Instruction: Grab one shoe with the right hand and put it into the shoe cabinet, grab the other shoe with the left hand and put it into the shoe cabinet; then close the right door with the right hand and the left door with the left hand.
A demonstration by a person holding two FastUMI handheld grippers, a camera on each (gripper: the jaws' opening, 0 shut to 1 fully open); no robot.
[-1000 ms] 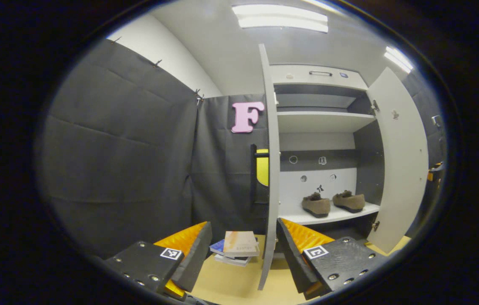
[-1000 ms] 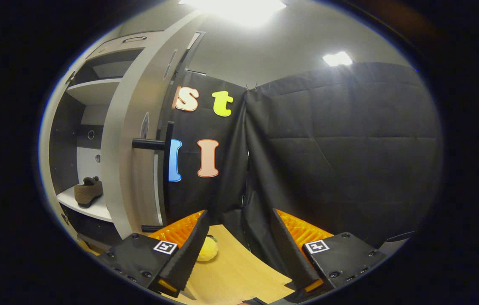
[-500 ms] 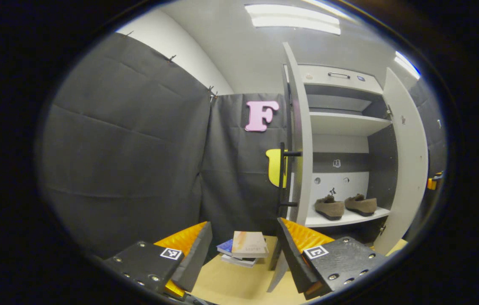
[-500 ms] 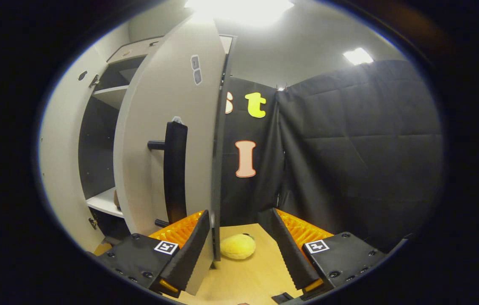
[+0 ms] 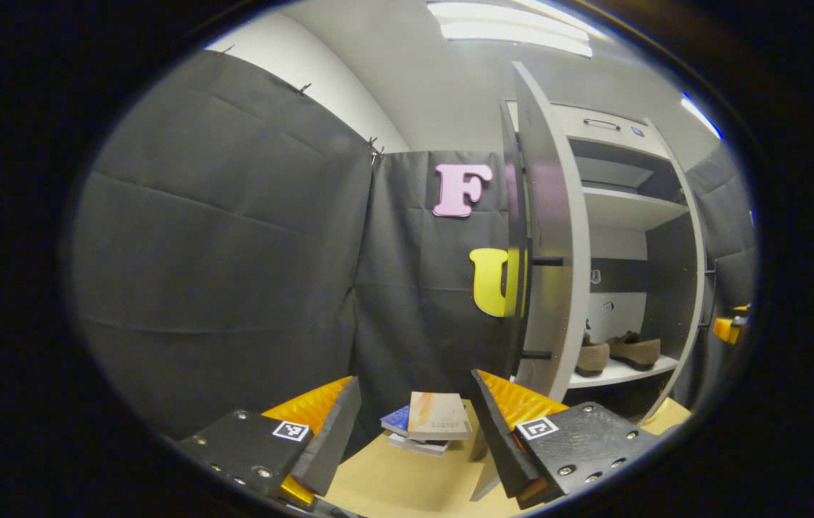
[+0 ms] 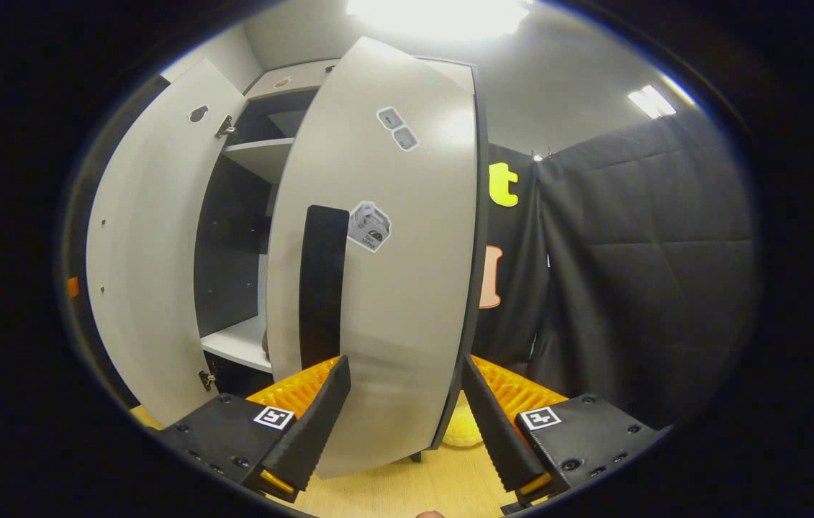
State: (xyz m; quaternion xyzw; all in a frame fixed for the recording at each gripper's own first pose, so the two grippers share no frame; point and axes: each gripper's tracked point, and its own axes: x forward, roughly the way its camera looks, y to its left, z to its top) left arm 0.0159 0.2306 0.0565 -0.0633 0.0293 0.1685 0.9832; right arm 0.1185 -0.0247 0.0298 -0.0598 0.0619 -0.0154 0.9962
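Two brown shoes (image 5: 635, 349) sit side by side on the cabinet's lower white shelf (image 5: 612, 372); the left door (image 5: 554, 252) hides part of the nearer one. My left gripper (image 5: 414, 432) is open and empty, low in front of that door's outer side, near its black handle (image 5: 519, 302). In the right gripper view the right door (image 6: 407, 302) is partly swung in, its outer face and black handle (image 6: 322, 280) close before my right gripper (image 6: 403, 424), which is open. I cannot tell whether its fingers touch the door.
A small stack of books (image 5: 435, 421) lies on the wooden floor ahead of the left gripper. A yellow soft toy (image 6: 460, 430) sits behind the right door's lower corner. The left door's inner face (image 6: 140, 288) stands wide open. Black cloth walls close both sides.
The right door has swung partly towards the cabinet, and my right gripper has come round to its outer face. My left gripper has shifted to the left door's outer side.
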